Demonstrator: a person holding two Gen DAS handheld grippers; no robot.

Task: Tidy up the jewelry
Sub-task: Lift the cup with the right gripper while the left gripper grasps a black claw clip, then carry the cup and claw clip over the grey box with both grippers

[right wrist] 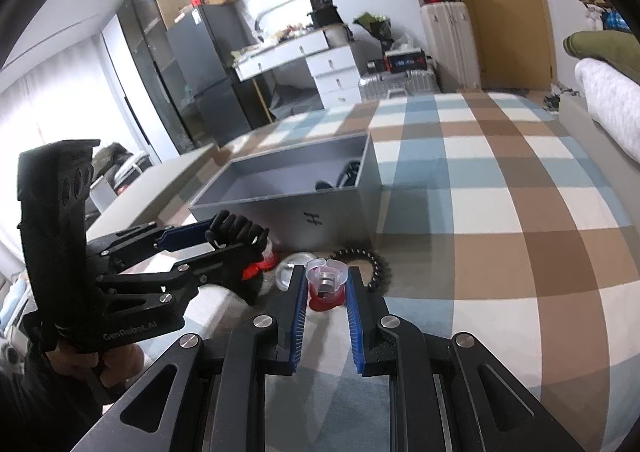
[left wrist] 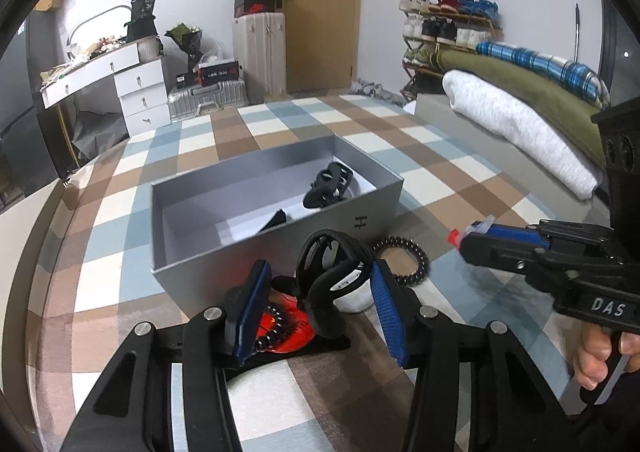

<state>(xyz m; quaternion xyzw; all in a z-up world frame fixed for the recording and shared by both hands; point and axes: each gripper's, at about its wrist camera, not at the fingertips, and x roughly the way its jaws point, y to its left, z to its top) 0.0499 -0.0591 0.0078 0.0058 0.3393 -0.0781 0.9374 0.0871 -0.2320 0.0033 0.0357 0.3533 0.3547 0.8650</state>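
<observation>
Landmark: the grey box [left wrist: 276, 211], open-topped, resting on the checked bed cover [left wrist: 460, 187]; every place below is given from it.
Left tool [left wrist: 320, 276]: clenched on a black claw hair clip [left wrist: 332, 272], held just in front of the box's near wall, above a small heap of items.
Right tool [right wrist: 326, 284]: clenched on a small clear case with a red base [right wrist: 326, 286], in front of the box's near right corner, beside the heap.
Already inside the box: another black claw clip [left wrist: 328, 187] toward its far right, and a dark piece [left wrist: 276, 219] near the middle; what that piece is cannot be told.
Still outside: a black spiral hair tie [left wrist: 404, 260] just before the near wall, a red item with black beads [left wrist: 280, 328] under the left tool, and a clear dome-shaped piece [right wrist: 294, 266] beside it.
Risk, clip: the pads seem to grip curved prongs, so it could twist or spring loose on the way over the wall.
Risk, box: a low carry could catch the near wall and push the light box across the soft cover.
Risk, case: smooth and small; a slight loosening may let it fall into the heap.
Risk, tools: they work close together in front of the box and could knock each other.
</observation>
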